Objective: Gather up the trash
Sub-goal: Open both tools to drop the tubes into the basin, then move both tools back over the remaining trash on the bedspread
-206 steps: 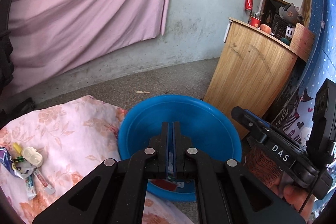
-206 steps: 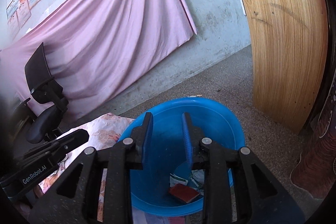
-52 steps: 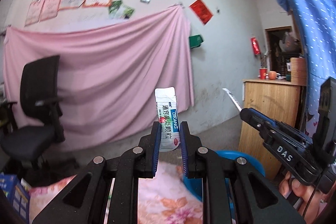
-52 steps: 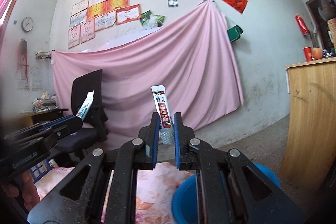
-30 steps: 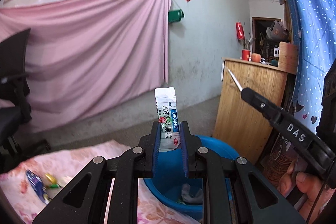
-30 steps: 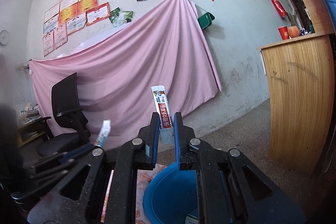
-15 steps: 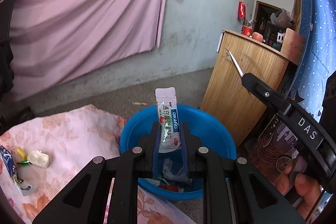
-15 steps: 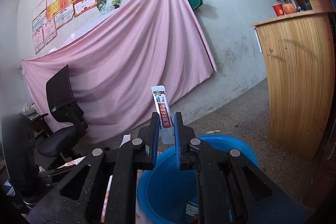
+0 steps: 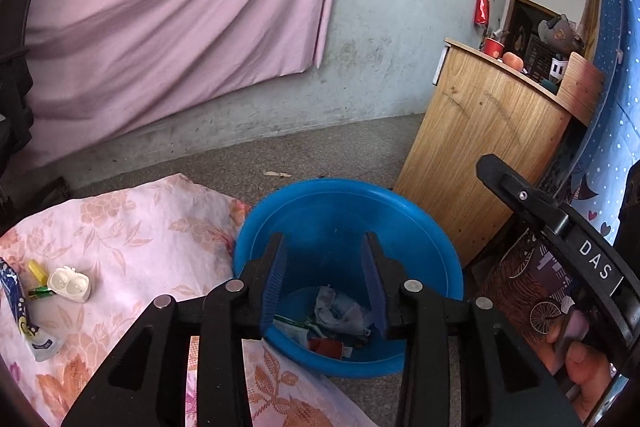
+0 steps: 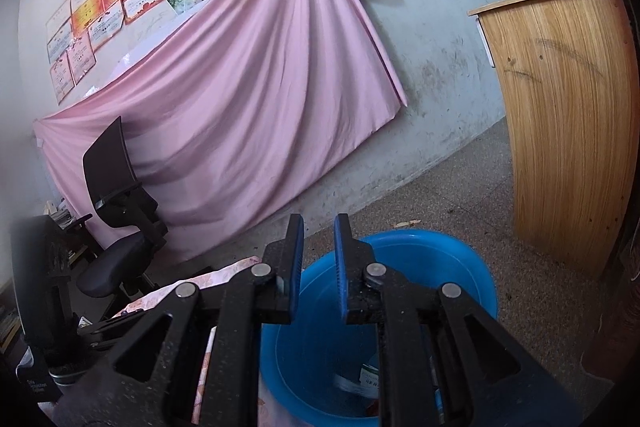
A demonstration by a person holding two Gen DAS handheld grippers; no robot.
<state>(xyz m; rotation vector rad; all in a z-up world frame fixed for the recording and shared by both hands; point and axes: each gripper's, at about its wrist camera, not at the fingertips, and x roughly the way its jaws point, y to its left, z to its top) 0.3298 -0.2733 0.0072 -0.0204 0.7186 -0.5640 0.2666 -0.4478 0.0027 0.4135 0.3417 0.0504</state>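
The left gripper [image 9: 325, 281] hangs over the blue basin [image 9: 420, 227] with its fingers spread wide and nothing between them; through the gap, crumpled wrappers and a red packet [image 9: 326, 345] lie on the basin's bottom. The right gripper [image 10: 318, 263] hovers above the same basin's near rim [image 10: 476, 269], its fingers parted with an empty gap, and a few wrappers [image 10: 366, 377] show low in the basin beside its right finger. In the left wrist view a hand [image 9: 580, 375] grips the right tool's handle at the lower right. Left of the basin, touching its rim, lies a floral cloth [image 9: 140, 219]; on its far left sit a white two-cup case [image 9: 69, 285], a yellow piece [image 9: 35, 270] just beside it, and a blue-and-white sachet [image 9: 24, 323]. Beyond the basin stands a wooden counter [image 9: 484, 151] bearing a red cup [image 9: 493, 47]. A pink sheet [image 10: 248, 99] drapes the far wall, with an office chair [image 10: 116, 207] before it.
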